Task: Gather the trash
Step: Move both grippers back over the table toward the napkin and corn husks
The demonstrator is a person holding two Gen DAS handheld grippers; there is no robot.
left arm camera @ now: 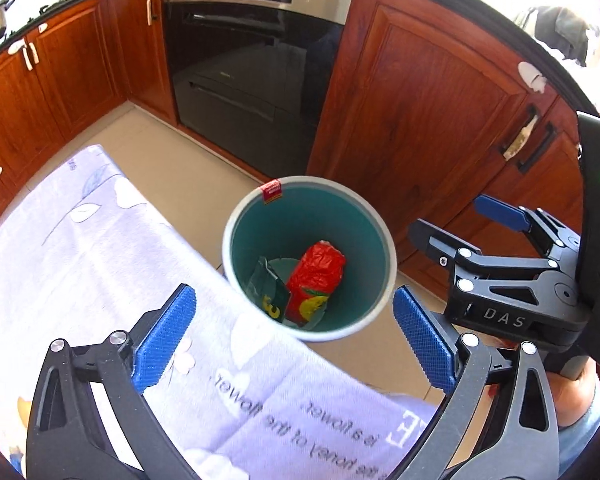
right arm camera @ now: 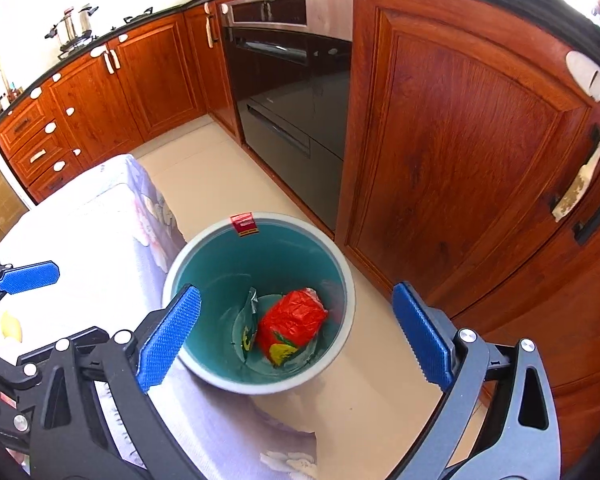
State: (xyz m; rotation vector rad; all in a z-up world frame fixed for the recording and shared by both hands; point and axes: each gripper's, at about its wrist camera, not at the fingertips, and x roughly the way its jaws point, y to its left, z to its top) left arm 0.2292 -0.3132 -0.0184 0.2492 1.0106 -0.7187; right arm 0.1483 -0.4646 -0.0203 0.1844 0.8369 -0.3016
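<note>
A white bin with a teal inside (left arm camera: 236, 216) (right arm camera: 292, 256) stands on the floor beside the table. In it lie a crumpled red wrapper (left arm camera: 318, 276) (right arm camera: 294, 322) and a green packet (left arm camera: 266, 290) (right arm camera: 250, 320). A small red label (left arm camera: 271, 191) (right arm camera: 244, 224) hangs on its far rim. My left gripper (left arm camera: 296, 332) is open and empty above the table edge and the bin. My right gripper (right arm camera: 298, 336) is open and empty over the bin; it also shows at the right of the left wrist view (left arm camera: 452, 220).
A table with a pale flowered cloth (left arm camera: 80, 248) (right arm camera: 80, 224) sits left of the bin. A yellow object (right arm camera: 11, 326) lies on it. Wooden cabinets (left arm camera: 428, 100) (right arm camera: 460, 160) and a black oven (left arm camera: 252, 72) (right arm camera: 292, 80) stand close behind. Beige tiled floor (left arm camera: 172, 156) runs between.
</note>
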